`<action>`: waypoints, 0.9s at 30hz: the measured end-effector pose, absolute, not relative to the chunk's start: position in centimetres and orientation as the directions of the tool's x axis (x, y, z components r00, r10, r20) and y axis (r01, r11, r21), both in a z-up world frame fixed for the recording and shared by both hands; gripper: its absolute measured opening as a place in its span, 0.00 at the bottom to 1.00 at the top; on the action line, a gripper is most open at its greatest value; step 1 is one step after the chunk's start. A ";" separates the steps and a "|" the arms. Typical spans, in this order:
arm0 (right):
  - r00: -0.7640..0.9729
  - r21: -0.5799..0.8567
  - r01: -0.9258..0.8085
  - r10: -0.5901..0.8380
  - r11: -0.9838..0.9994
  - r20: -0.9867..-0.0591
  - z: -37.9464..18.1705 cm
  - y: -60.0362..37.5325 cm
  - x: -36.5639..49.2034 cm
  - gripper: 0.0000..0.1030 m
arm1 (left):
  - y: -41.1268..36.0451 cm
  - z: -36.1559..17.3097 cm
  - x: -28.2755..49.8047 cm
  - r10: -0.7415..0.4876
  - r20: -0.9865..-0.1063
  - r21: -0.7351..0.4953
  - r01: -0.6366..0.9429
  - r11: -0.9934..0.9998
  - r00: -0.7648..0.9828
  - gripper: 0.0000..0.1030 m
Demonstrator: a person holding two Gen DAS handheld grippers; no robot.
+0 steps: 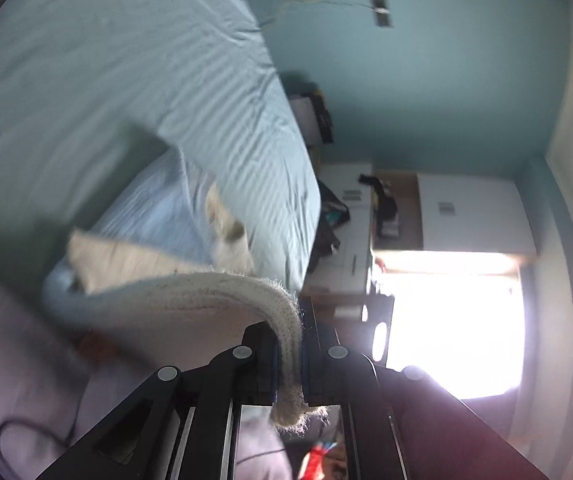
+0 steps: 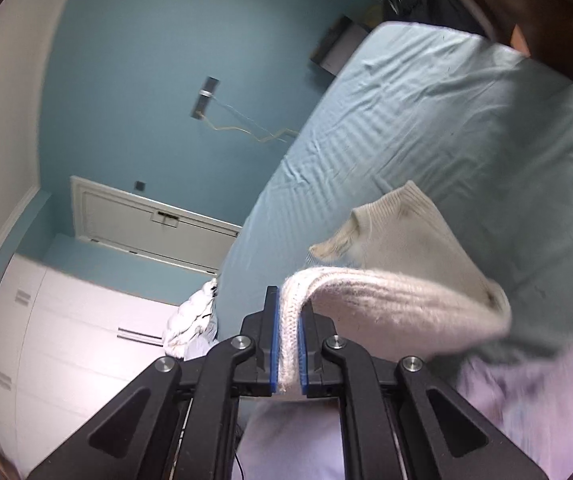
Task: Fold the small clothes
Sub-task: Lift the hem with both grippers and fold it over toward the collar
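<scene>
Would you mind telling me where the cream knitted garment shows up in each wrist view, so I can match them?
Left wrist: cream knitted garment lower centre, edge clamped in the left hand-held gripper.
Right wrist: garment centre-right, edge clamped in the right hand-held gripper.
Shared landmark: the light blue bedsheet behind it.

The right gripper [image 2: 288,344] squeezes its two blue pads [image 2: 273,344] tight on a thick edge of a cream knitted sweater [image 2: 402,276]. The sweater hangs off to the right — lifted up and floppy, with one ribbed end poking up above the rest. Behind it is a bed with a light blue sheet [image 2: 426,120], full of wrinkles. The wall [image 2: 134,60] is blue too. A white door [image 2: 146,224] and a white wardrobe [image 2: 66,328] show on the left — everything looks tipped sideways.
</scene>
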State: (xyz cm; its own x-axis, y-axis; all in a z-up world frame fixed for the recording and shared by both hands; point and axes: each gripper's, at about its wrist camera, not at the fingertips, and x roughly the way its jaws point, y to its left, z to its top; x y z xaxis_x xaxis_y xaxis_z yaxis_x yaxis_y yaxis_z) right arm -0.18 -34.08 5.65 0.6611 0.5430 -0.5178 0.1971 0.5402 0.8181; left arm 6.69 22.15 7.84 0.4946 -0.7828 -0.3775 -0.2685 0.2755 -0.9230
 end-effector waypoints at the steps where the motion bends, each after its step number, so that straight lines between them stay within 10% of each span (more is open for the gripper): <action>1: 0.643 0.816 0.214 0.551 0.538 -0.532 4.8 -34.3 2.2 0.03 | 21.9 6.7 9.3 -0.783 -0.385 -0.918 -0.292 0.269 0.488 0.06; 11: 0.491 0.679 0.469 0.472 0.565 -0.732 -9.2 -36.0 23.5 0.04 | 19.7 -8.7 28.8 -0.742 -0.475 -0.836 -0.505 0.213 0.473 0.06; 14: 0.446 0.693 0.535 0.535 0.483 -0.717 -14.6 -37.0 26.2 0.18 | 19.5 -13.2 31.1 -0.706 -0.562 -0.778 -0.566 0.274 0.431 0.09; 17: 0.463 0.693 0.562 0.523 0.452 -0.716 -16.5 -38.9 25.9 0.32 | 19.7 -15.4 31.7 -0.665 -0.622 -0.743 -0.579 0.335 0.413 0.63; 18: 0.482 0.694 0.530 0.500 0.488 -0.720 -15.8 -39.5 25.6 0.35 | 19.9 -15.0 31.7 -0.646 -0.633 -0.745 -0.561 0.359 0.427 0.97; 21: 0.470 0.592 0.423 0.392 0.686 -0.791 -13.2 -39.9 24.7 0.84 | 20.5 -11.6 31.5 -0.566 -0.682 -0.731 -0.453 0.509 0.464 1.00; 27: 0.291 0.387 0.229 0.316 0.893 -0.903 -15.0 -37.0 24.3 0.86 | 16.6 -7.8 30.0 -0.476 -0.812 -0.558 -0.209 0.803 0.339 1.00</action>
